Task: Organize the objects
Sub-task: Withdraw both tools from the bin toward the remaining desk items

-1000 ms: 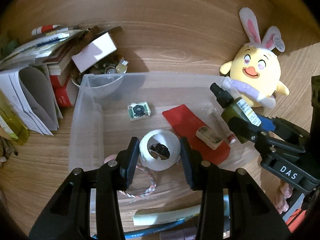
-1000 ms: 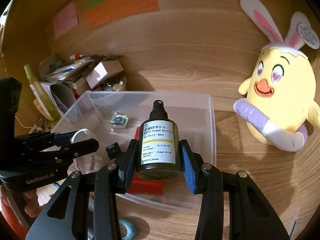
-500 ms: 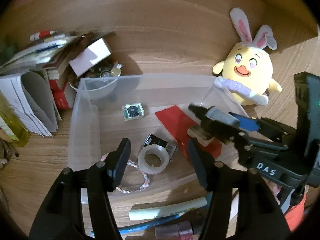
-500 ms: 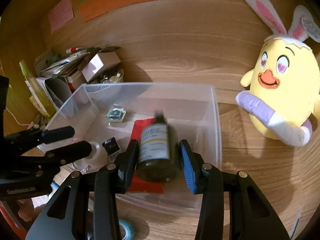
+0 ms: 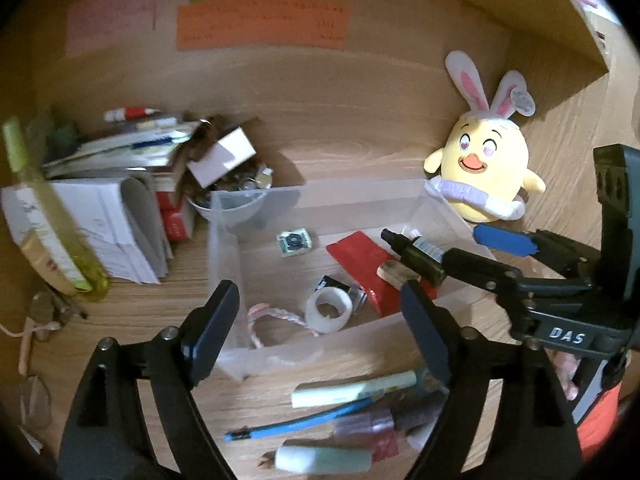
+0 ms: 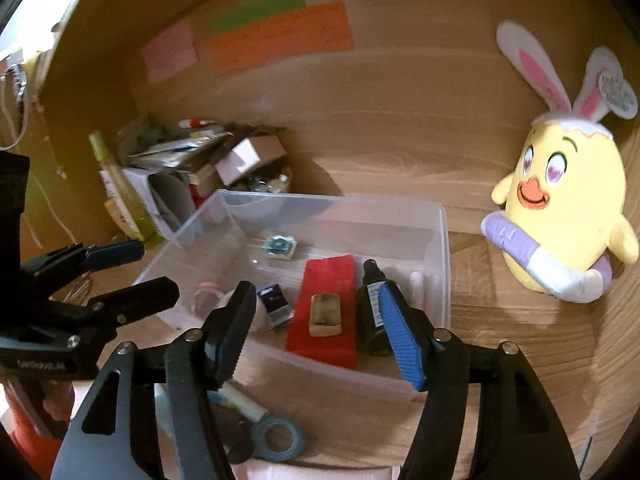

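Both angled down over the clear bin (image 5: 224, 240). Left gripper (image 5: 320, 320) opening, nothing between its jaws, white tape roll (image 5: 329, 311) lying on the bin floor below. Right gripper (image 6: 320, 320) opening too, jaws empty, dark pump bottle (image 6: 370, 308) lying in the bin beside the red card (image 6: 328, 276).

Home desk nook, wood-grain top and back panel.
Sticky notes (image 5: 262, 26) were stuck on the back panel; a plush chick with bunny ears (image 6: 560, 208) sat at the right, messy papers and booklets (image 5: 108, 184) piled at the left, pens and markers (image 5: 344, 408) lay loose in front of a clear plastic bin (image 6: 440, 240) of small odds and ends.
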Tool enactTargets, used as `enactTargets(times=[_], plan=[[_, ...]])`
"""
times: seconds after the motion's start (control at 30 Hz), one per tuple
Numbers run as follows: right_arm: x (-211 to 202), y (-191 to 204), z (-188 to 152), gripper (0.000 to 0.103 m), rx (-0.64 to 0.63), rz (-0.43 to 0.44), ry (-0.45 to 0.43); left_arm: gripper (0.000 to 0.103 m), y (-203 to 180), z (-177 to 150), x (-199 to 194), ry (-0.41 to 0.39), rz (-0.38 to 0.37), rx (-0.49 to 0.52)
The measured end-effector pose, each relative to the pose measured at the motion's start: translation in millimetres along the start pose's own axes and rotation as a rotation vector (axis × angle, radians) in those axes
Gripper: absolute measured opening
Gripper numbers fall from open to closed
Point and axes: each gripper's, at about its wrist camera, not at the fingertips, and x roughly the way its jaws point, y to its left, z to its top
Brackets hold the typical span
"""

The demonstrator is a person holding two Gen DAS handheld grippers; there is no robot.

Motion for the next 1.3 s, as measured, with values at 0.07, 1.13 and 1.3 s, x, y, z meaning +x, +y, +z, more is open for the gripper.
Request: enactTargets(times=[0.07,1.13,1.3], plan=[[-7.0,6.1,-3.0,0.063,-0.02,0.011,-0.006,0.087,2.2,-4.5,-8.6,-0.009,0.009,0.005],[32.5,69.2,-82.4,0.047,-0.244,0.128,0.262,0.088,14.6,-114.2,0.5,0.255,-0.05,0.027],[29.9,71.8,-85.0,0.041,-0.267,0.132,0.269,0.088,9.9,-114.9,6.6,0.274,-0.07,0.037]])
